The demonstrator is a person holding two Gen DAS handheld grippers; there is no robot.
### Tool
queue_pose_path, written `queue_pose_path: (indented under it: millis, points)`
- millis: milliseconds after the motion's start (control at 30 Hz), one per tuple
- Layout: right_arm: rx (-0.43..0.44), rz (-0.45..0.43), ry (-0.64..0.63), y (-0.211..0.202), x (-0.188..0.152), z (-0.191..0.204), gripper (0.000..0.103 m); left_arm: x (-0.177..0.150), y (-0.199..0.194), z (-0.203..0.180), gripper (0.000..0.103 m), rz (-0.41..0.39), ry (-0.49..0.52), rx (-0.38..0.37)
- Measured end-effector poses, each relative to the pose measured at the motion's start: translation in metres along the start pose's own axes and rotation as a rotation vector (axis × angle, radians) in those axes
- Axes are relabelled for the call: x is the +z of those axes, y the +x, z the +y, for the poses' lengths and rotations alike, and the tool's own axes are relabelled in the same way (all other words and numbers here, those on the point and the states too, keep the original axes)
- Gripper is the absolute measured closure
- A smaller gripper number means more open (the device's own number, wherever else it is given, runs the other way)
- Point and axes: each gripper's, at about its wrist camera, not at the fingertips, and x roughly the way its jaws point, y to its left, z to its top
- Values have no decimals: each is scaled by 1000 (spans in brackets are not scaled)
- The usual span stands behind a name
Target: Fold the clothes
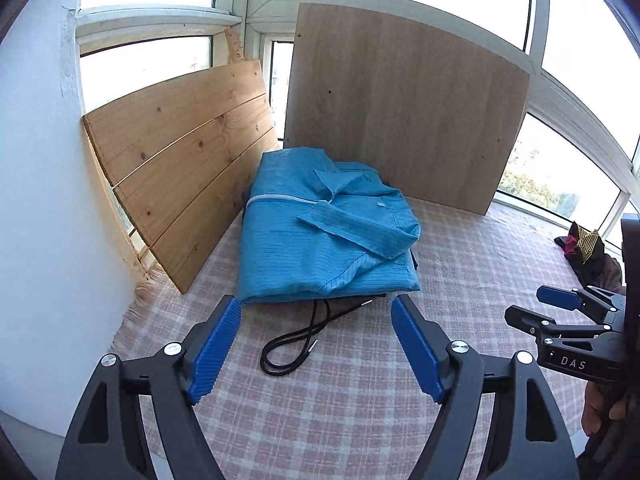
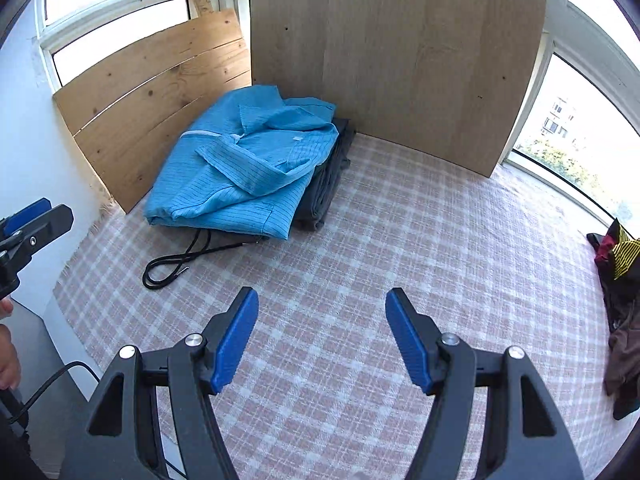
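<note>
Your left gripper point(image 1: 316, 344) has its blue ribbed pads spread wide with nothing between them, hanging just in front of the folded blue pinstriped garment point(image 1: 320, 232), which is your landmark here. Your right gripper point(image 2: 322, 336) is likewise spread apart and empty, over bare cloth well in front of that garment and to its right. The garment lies on the pink-and-white checked cloth point(image 2: 400, 264), collar side up, stacked on top of a dark grey folded garment point(image 2: 328, 184) whose edges stick out along its right side. A black drawstring cord point(image 1: 292, 344) loops out from under the front edge of the blue garment onto the cloth. Behind and left of the garment leans a knotty pine plank panel point(image 1: 180, 168); directly behind it and to the right stands a flat pale-oak laminate board point(image 1: 404, 108), both against the windows. Far to the right of the garment, at the cloth's edge, sits a heap of dark, red and yellow clothes point(image 2: 620, 300). Nothing here is a container. The right wrist view shows the dark stack's side layers plainly, while the left wrist view mostly hides them; the left wrist view also shows the other gripper from the side, with fingers of your hand point(image 1: 600, 412) around its handle.
</note>
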Motion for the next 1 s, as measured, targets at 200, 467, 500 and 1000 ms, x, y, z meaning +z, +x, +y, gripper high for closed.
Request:
queue_pose_path:
  millis: [200,467,500,1000]
  points:
    - [-40,-21,80,-29,-19,-22,38,-10,-18,-11,27,20,-1,-37]
    - [-33,-75,77,-70,-43,-46,38,-30,-58,-48,26,13,49,10]
    - [-25,-77,72,-75,-47,-48,38,-32,-64,-53,26,7,52,21]
    - [1,-88,51,-113,-90,-85,38,-63,-121,-98,26,-14,15,76]
